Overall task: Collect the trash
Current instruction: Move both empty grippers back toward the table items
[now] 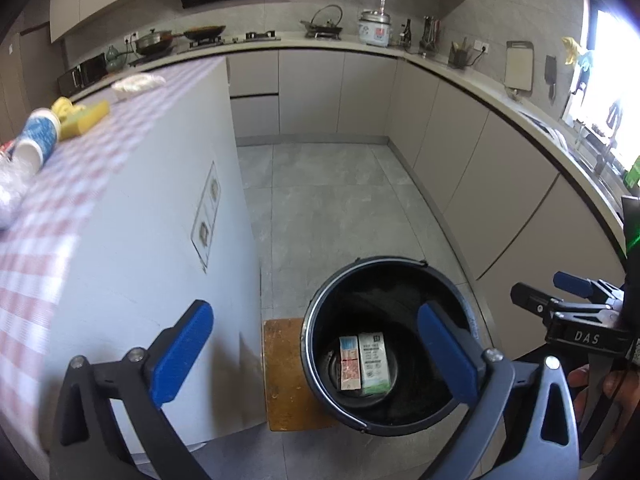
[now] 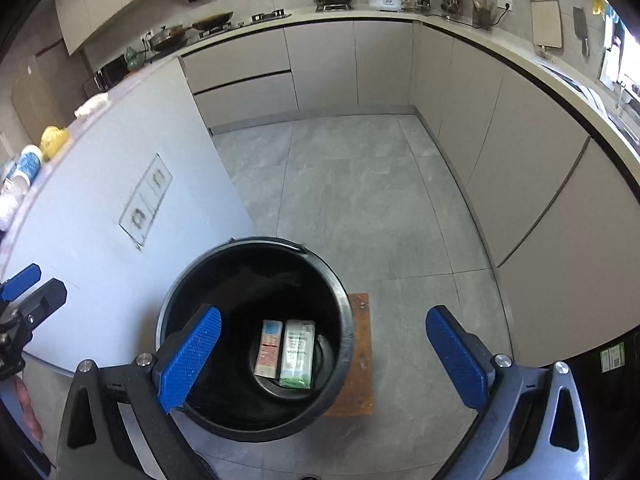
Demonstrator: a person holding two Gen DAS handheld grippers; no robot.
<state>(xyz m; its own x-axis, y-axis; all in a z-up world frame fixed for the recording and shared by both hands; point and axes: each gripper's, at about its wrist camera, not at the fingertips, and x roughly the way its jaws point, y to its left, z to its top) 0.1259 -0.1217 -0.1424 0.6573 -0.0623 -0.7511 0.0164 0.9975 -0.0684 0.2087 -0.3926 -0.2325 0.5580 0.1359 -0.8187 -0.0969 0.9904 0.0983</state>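
A black bucket [image 1: 320, 316] [image 2: 344, 340] stands on a low wooden stool [image 1: 280, 376] [image 2: 360, 352] beside the kitchen island. Two cartons lie on its bottom: a red-and-white one [image 1: 349, 363] [image 2: 269, 347] and a green-and-white one [image 1: 373, 362] [image 2: 297, 353]. My left gripper [image 1: 316, 354] is open and empty above the bucket's left rim. My right gripper [image 2: 324, 354] is open and empty above the bucket; it also shows at the right edge of the left wrist view [image 1: 560, 292]. On the island's checked cloth [image 1: 52, 208] lie a blue-and-white cup [image 1: 36, 138], a yellow sponge [image 1: 86, 118], crumpled white paper [image 1: 138, 83] and clear plastic [image 1: 10, 196].
The white island side [image 1: 160, 220] [image 2: 120, 200] rises left of the bucket. Grey floor tiles [image 1: 328, 208] [image 2: 360, 200] stretch ahead to an L-shaped run of beige cabinets [image 1: 332, 92] [image 2: 460, 92]. The counter carries pans, a rice cooker [image 1: 374, 26] and a chopping board [image 1: 519, 65].
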